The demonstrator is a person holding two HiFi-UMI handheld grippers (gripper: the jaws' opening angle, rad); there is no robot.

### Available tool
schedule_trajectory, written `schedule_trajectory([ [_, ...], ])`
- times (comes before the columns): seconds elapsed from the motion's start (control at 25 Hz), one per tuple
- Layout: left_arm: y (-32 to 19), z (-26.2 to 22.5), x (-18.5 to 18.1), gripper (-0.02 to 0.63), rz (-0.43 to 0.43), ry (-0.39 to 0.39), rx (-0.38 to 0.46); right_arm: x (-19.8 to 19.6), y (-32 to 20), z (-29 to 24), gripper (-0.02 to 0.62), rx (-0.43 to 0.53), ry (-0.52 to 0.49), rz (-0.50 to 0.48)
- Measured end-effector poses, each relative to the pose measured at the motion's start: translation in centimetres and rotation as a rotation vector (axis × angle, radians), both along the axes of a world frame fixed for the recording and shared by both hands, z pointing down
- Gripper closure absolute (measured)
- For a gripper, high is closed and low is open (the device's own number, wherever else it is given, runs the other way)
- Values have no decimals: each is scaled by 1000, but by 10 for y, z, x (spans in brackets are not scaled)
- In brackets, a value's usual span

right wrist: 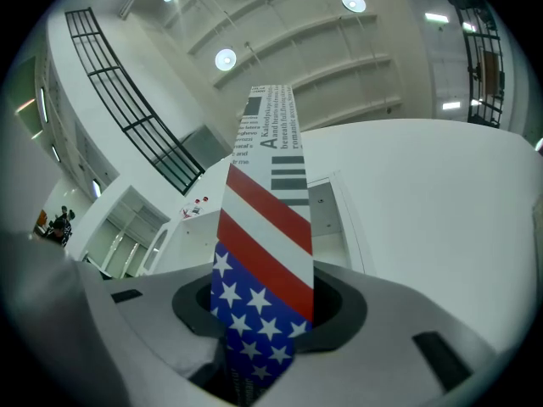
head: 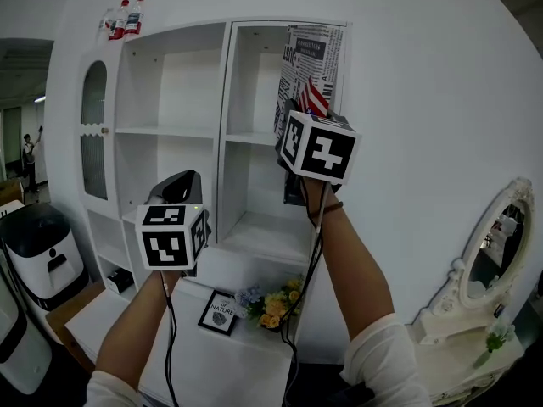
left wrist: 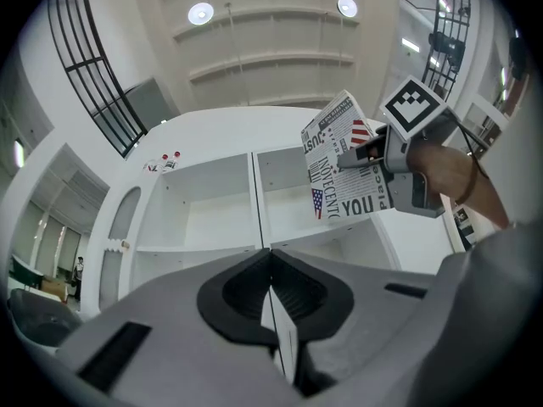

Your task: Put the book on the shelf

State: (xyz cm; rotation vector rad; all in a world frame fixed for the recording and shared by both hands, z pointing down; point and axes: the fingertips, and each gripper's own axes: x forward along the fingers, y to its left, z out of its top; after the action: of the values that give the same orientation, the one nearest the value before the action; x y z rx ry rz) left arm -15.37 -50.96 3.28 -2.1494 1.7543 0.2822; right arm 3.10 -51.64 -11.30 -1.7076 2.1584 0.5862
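Closest to us, our left gripper (head: 178, 185) has its jaws pressed together with nothing between them, as far as we can see. Our right gripper (head: 299, 113) clamps the book (head: 312, 53) by its flag-printed edge. The book stands upright in front of the top right compartment of the white shelf (head: 170, 131).

White shelf (head: 170, 131): two bottles (head: 125, 18) stand on top; flowers (head: 276, 303) and a small sign (head: 221, 312) sit on its lower ledge.
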Motion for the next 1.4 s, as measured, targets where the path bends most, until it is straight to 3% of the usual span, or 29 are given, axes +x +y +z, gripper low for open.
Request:
schedule_trajectory([
  [0.72,-47,-20,7,598,-15,10,-21,8,-78,-28,422,-75,19,75],
  [1.4,-92,1,-6,598,-65,50,-67,11,-148,-35,420,-152,49,106],
])
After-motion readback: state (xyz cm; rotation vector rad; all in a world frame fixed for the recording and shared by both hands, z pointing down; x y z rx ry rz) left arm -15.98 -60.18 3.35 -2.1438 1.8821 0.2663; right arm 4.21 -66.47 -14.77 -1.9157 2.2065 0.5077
